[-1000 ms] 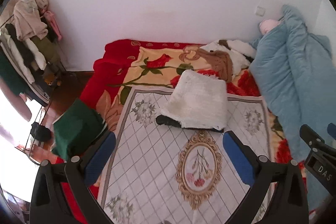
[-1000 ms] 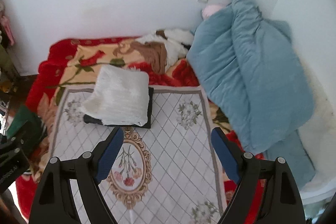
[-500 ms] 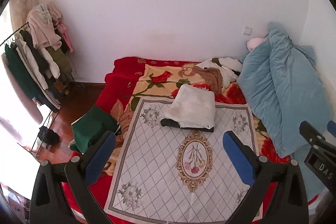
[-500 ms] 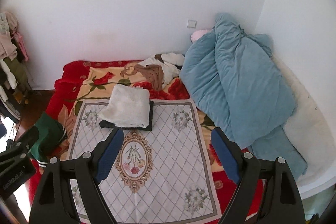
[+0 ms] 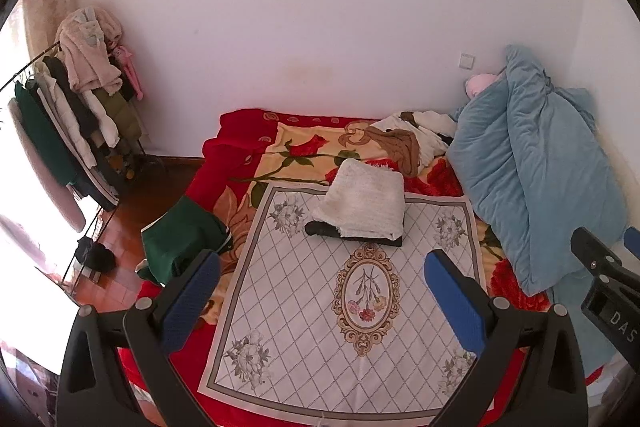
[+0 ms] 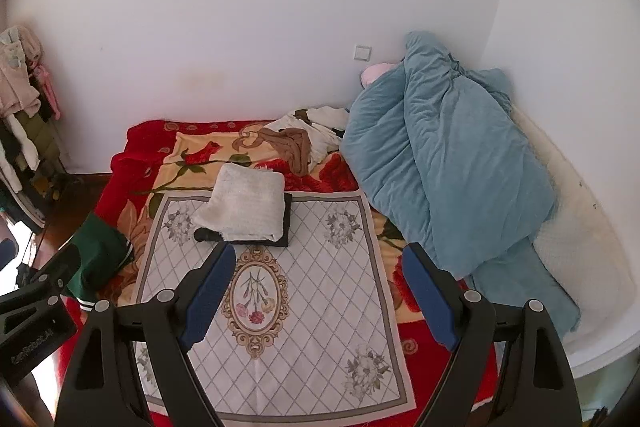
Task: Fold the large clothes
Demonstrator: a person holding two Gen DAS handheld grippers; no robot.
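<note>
A folded white knit garment [image 5: 366,203] [image 6: 244,207] lies on top of a folded black one [image 5: 320,228] [image 6: 286,223] at the far end of a white diamond-patterned mat [image 5: 320,307] [image 6: 312,299] on the bed. My left gripper [image 5: 324,263] hangs open high above the mat, nothing between its blue pads. My right gripper [image 6: 318,259] is likewise open and empty, well back from the stack. A brown and white heap of clothes [image 5: 408,143] [image 6: 300,139] lies by the wall. A green garment [image 5: 184,239] [image 6: 100,251] hangs over the bed's left edge.
A red rose blanket [image 5: 240,155] covers the bed. A bunched blue duvet [image 5: 532,163] [image 6: 440,163] fills the right side against the wall. A clothes rack [image 5: 76,115] full of garments stands at the left on the wooden floor [image 5: 132,203].
Both grippers have drawn back and up from the folded stack, so the whole mat and more of the room show. The stack has not moved. Both stay open.
</note>
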